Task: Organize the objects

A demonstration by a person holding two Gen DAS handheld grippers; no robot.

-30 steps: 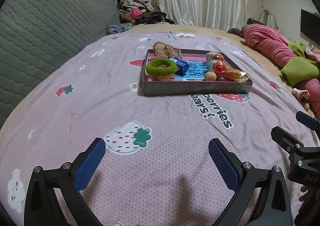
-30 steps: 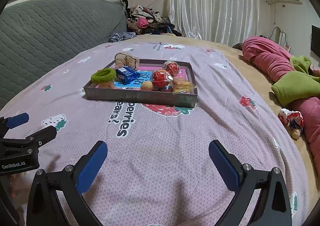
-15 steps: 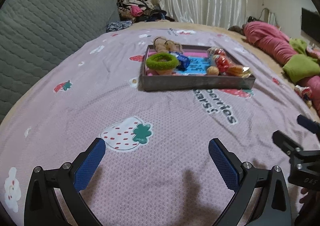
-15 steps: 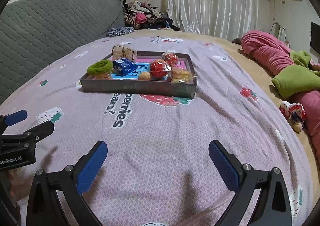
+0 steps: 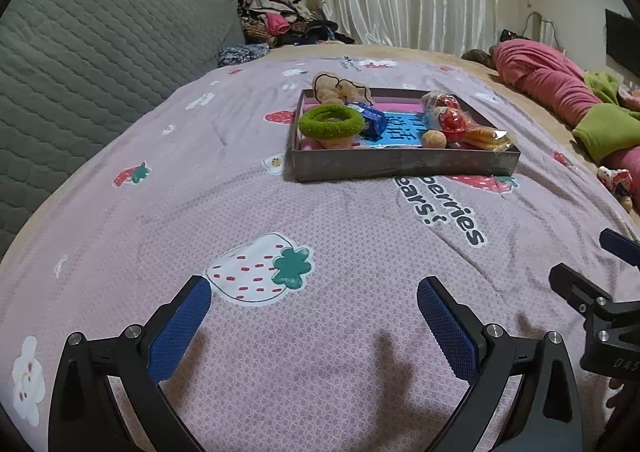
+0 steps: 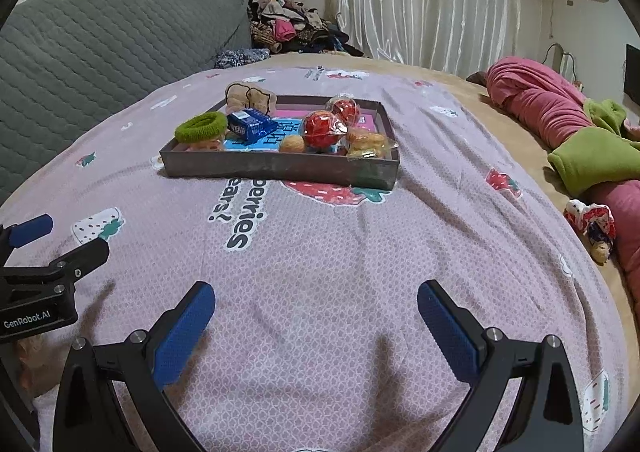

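A shallow dark tray point(image 5: 400, 168) point(image 6: 276, 168) lies on the pink strawberry-print bedspread, well ahead of both grippers. In it are a green scrunchie point(image 5: 330, 121) point(image 6: 201, 126), a blue packet point(image 5: 370, 118) point(image 6: 251, 124), two red wrapped balls point(image 5: 452, 119) point(image 6: 323, 128), a small brown ball point(image 5: 434, 139) point(image 6: 292, 143), a wrapped yellow snack point(image 5: 486, 136) point(image 6: 366, 143) and a beige plush point(image 5: 338, 86) point(image 6: 250, 95) at its far left corner. My left gripper point(image 5: 314, 310) and right gripper point(image 6: 316, 310) both stand open and empty over bare bedspread. Each shows at the edge of the other's view.
A grey quilted headboard point(image 5: 80, 64) runs along the left. Pink and green bedding point(image 5: 576, 100) point(image 6: 576, 132) is heaped at the right, with a small doll point(image 6: 592, 224) beside it. Clothes are piled at the far end before white curtains point(image 6: 420, 0).
Both views shift slightly; the tray sits a little lower and nearer than a second ago. Both grippers stay open and empty.
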